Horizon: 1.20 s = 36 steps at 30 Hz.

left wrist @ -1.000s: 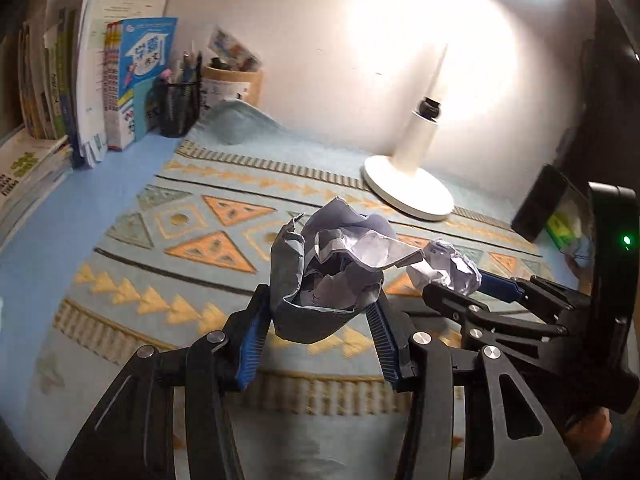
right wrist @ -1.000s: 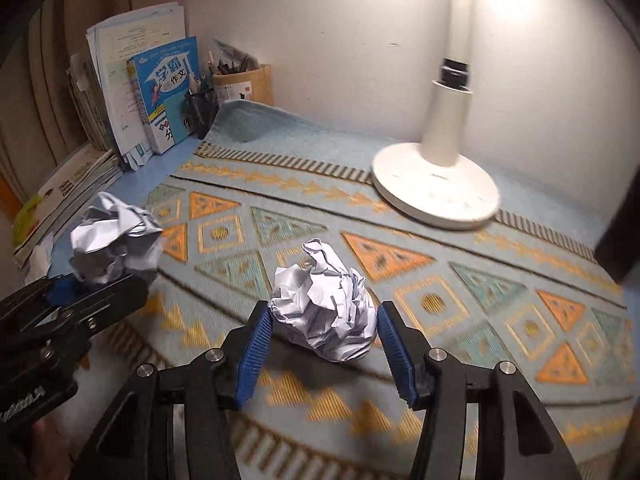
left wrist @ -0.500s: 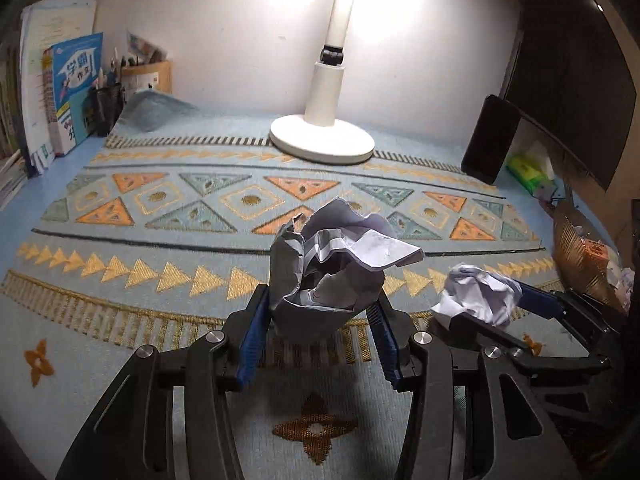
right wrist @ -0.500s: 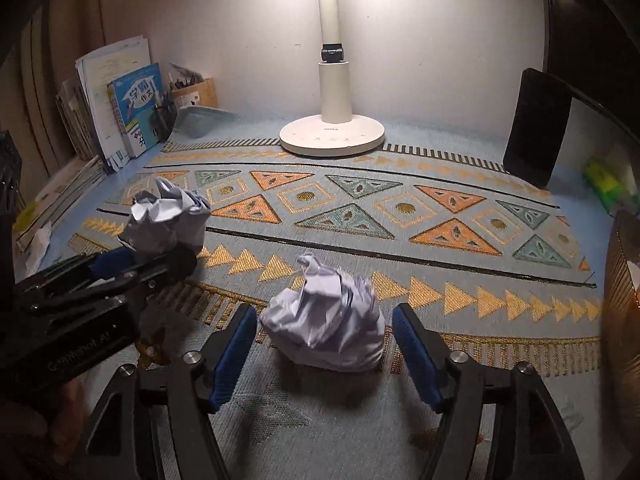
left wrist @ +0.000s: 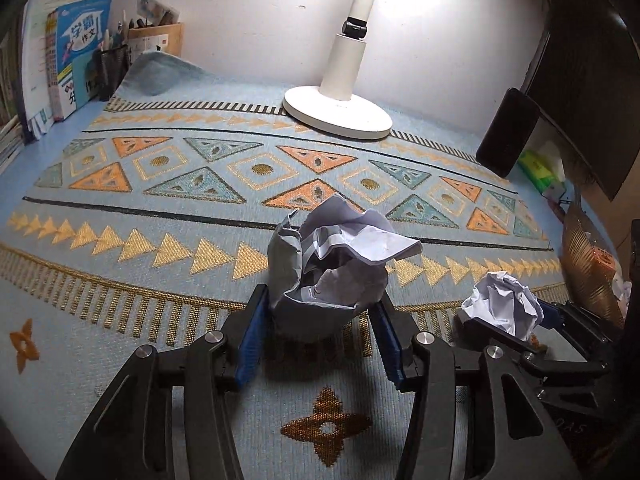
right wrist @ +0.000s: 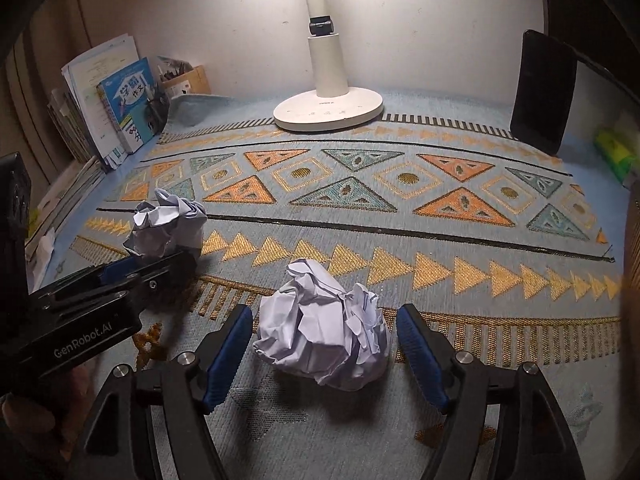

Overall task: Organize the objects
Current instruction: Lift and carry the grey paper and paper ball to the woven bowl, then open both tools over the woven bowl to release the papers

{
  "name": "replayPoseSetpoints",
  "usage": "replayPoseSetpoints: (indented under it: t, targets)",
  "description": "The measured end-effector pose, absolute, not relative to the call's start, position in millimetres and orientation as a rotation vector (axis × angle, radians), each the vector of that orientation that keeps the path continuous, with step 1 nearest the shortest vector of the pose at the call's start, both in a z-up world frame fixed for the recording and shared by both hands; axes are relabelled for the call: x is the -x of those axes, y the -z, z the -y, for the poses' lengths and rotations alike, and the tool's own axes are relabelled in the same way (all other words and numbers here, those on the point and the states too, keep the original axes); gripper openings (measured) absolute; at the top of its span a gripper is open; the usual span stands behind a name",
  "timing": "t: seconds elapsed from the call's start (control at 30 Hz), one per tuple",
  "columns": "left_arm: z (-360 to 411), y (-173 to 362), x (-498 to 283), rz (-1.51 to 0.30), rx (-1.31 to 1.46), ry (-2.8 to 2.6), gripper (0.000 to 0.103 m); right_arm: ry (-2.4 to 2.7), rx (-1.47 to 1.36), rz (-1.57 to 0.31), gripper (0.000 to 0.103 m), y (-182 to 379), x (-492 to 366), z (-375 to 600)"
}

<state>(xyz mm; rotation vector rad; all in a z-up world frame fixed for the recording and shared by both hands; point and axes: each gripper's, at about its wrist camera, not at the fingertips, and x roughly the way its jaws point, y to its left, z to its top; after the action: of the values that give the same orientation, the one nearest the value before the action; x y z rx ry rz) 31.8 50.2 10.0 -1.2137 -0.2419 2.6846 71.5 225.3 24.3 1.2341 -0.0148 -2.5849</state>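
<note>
Blue table [left wrist: 48,148] carries patterned woven mat [right wrist: 360,216]; on mat: white round-based lamp [right wrist: 328,110], crumpled white paper ball [right wrist: 324,328], leaning black phone [right wrist: 542,88].

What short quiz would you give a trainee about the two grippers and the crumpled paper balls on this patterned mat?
1. True or false: the left gripper is shut on a greyish crumpled paper ball.
2. What stands at the far edge of the blue patterned woven mat? A: white round-based desk lamp; B: kettle; C: laptop.
3. Fill in: the white crumpled paper ball lies between the open fingers of the ___ gripper.
Key: 1 true; 2 A; 3 right gripper.
</note>
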Motion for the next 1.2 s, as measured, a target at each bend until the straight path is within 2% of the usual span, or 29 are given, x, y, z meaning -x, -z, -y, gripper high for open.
replayPoseSetpoints:
  t: [0.07,0.13,0.23,0.4,0.53,0.63,0.7,0.93,1.07,1.2]
  targets:
    - [-50,-10,-32,0.248,1.213,-2.684,0.048,2.588,-1.228,0.016,0.073,-25,-71,-226]
    - [-50,-11,-32,0.247,1.213,-2.685,0.048,2.603,-1.204,0.035,0.063,-26,-73,-229]
    - [-50,-11,-32,0.249,1.212,-2.685,0.048,2.597,-1.192,0.067,0.059,-26,-72,-232]
    - [-51,-11,-32,0.246,1.205,-2.665,0.048,2.625,-1.148,0.065,0.057,-32,-77,-232]
    - [-67,-14,-36,0.129,1.183,-2.613,0.048,2.665,-1.106,0.150,0.057,-44,-90,-246]
    - [-82,-27,-42,0.193,1.142,-2.539,0.047,2.713,-1.050,0.236,0.057,-66,-107,-270]
    - [-106,-45,-45,0.169,1.100,-2.496,0.047,2.815,-0.991,0.272,0.057,-90,-119,-294]
    - [-231,-111,-55,-0.101,0.860,-2.366,0.048,3.175,-0.757,0.521,0.057,-164,-150,-416]
    - [-289,-117,-43,-0.180,0.850,-2.305,0.048,3.256,-0.792,0.631,0.057,-166,-147,-471]
    - [-322,-113,-25,-0.104,0.879,-2.234,0.048,3.257,-0.858,0.700,0.058,-153,-136,-504]
